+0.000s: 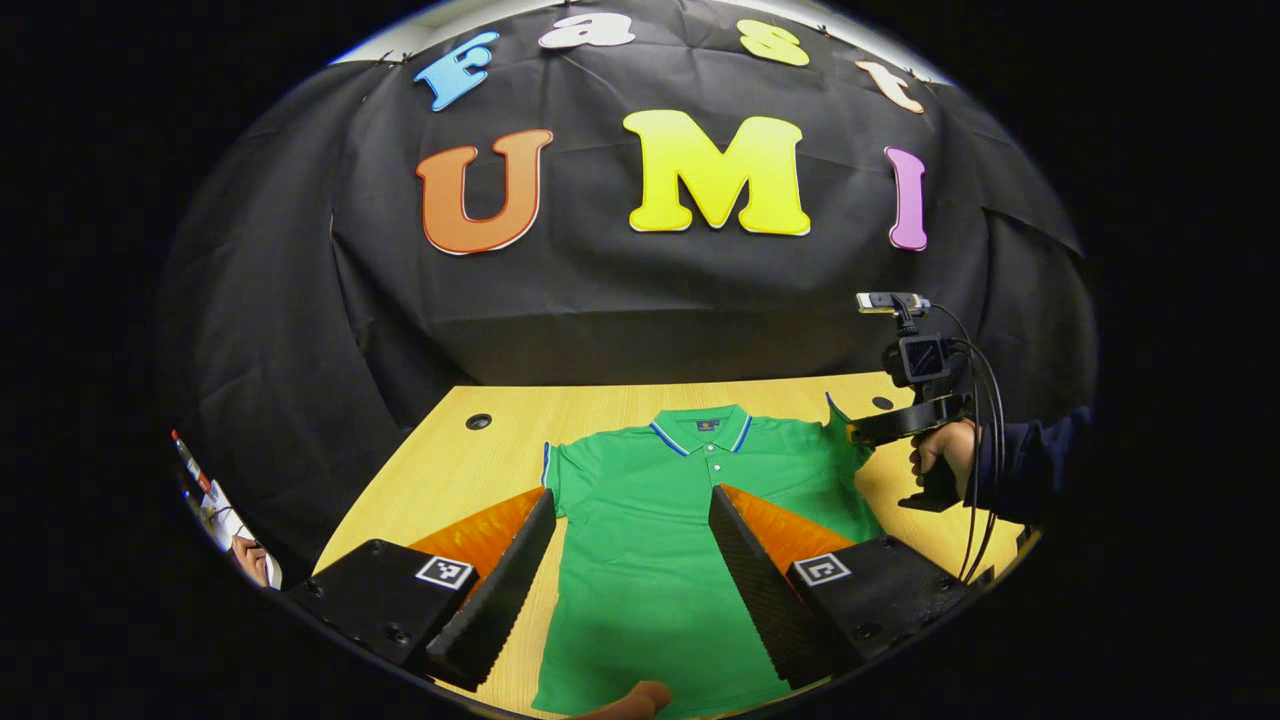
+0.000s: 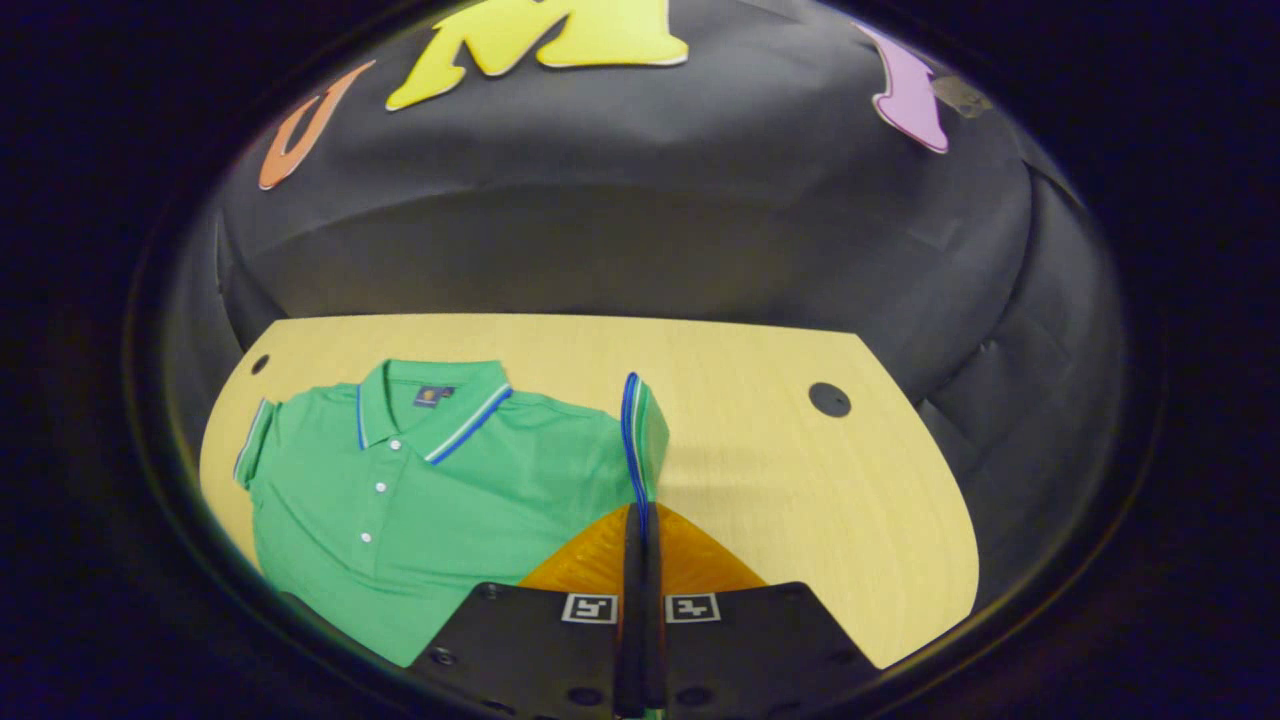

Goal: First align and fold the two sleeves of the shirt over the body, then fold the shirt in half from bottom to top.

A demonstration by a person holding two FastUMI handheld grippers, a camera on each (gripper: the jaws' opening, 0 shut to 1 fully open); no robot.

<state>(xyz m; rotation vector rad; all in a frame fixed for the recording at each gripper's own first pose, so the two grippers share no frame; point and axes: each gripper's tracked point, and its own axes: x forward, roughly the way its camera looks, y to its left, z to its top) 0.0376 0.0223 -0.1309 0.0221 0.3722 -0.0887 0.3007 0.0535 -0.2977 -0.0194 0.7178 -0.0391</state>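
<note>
Lying face up on the wooden table (image 2: pixel 800 470), your green polo shirt (image 1: pixel 650 540) has its striped collar (image 2: pixel 440 400) at the far side. Your right gripper (image 2: pixel 640 520) is clamped on the right sleeve (image 2: pixel 640 430), whose blue-striped cuff stands lifted. Your left gripper (image 1: pixel 632 520) hangs over the shirt's body with fingers spread wide, holding nothing.

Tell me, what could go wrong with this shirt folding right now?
The right gripper pinches only the striped cuff of one sleeve, so the thin edge might slip out mid-fold. Pulling it across could also drag the green shirt askew on the smooth table, since the left gripper hovers open above the body, pinning nothing.
</note>
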